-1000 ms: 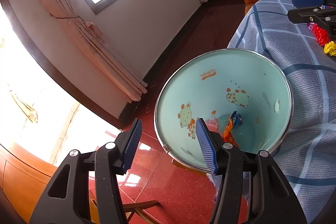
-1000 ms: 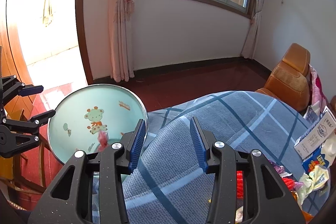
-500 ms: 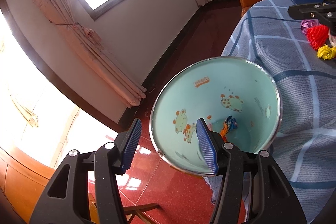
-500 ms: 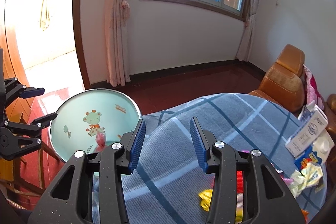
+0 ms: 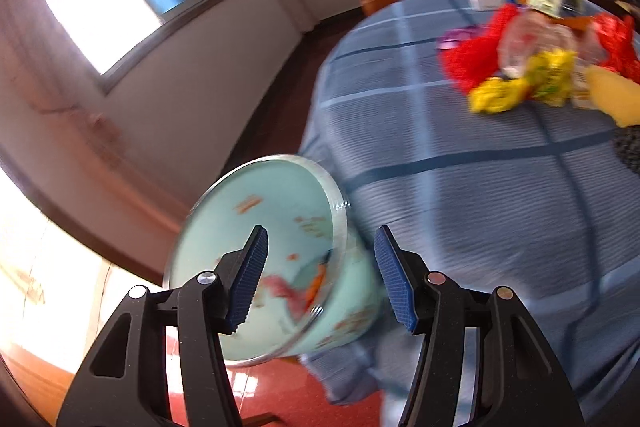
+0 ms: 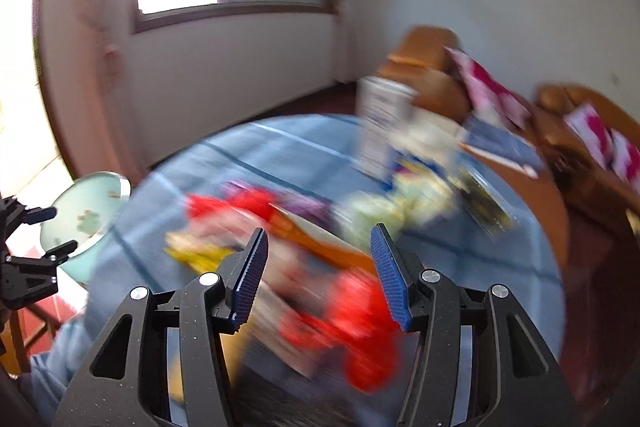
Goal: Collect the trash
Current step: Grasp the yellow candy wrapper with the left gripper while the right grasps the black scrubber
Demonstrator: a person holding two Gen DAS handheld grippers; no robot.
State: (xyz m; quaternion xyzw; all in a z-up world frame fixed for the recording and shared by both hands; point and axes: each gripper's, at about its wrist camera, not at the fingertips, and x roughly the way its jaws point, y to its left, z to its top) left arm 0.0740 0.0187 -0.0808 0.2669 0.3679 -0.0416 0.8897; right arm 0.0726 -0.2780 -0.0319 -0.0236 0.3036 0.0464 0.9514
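With both jaws spread and empty, the right gripper (image 6: pixel 316 275) is hovering over the red wrapper (image 6: pixel 352 327), seemingly picking what to pinch for the mint-green bin (image 5: pixel 264 259) beside the left gripper (image 5: pixel 320 277).

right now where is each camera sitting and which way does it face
Left wrist: on the left gripper, facing the trash bin and table; own open fingers show.
Right wrist: on the right gripper, facing the blurred trash pile; own open fingers show.
Shared: bin, table, pile.
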